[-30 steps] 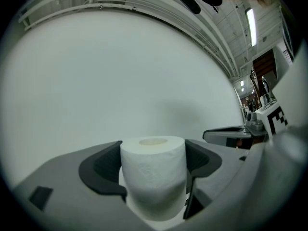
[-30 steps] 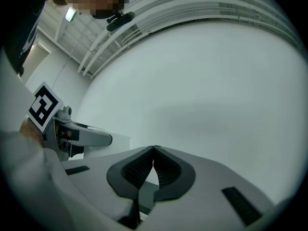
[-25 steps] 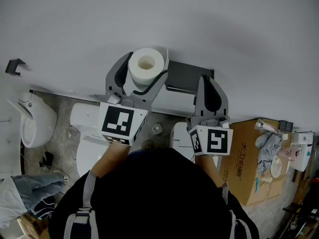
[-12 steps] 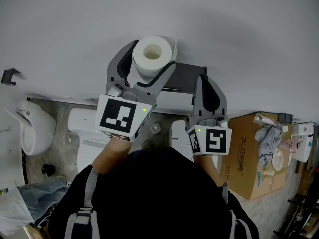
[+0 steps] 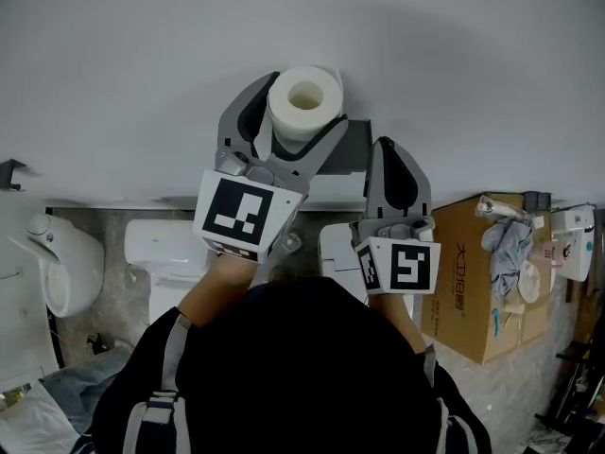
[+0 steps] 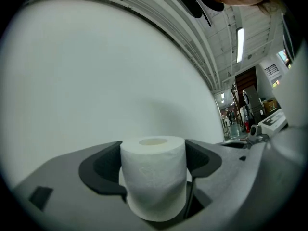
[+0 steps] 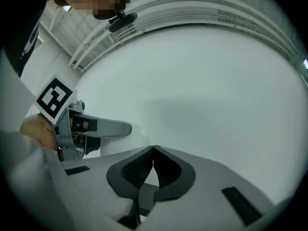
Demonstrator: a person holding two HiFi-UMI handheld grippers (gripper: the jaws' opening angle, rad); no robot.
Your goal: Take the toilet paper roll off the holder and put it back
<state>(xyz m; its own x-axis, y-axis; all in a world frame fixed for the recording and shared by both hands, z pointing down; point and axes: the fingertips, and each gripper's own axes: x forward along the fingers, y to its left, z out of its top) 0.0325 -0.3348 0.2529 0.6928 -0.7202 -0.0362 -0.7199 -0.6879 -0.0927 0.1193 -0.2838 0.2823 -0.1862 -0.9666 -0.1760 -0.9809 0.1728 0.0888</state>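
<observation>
A white toilet paper roll (image 5: 304, 102) with its hollow core facing up is clamped between the jaws of my left gripper (image 5: 301, 105), held up against the white wall. In the left gripper view the roll (image 6: 153, 177) stands upright and fills the gap between the black pads (image 6: 103, 170). The dark grey holder (image 5: 355, 146) is fixed to the wall just right of the roll, partly hidden by both grippers. My right gripper (image 5: 388, 148) is shut and holds nothing, its tip just below the holder; its pads (image 7: 139, 170) meet in the right gripper view.
Below are a white toilet (image 5: 163, 251), a white urinal (image 5: 68, 258) at the left, and an open cardboard box (image 5: 473, 282) with cloths at the right. The right gripper view shows the left gripper's body (image 7: 89, 129) to its left, before the bare wall (image 7: 216, 95).
My left gripper has carried the roll up and to the right, closer to the holder. The right gripper has hardly moved.
</observation>
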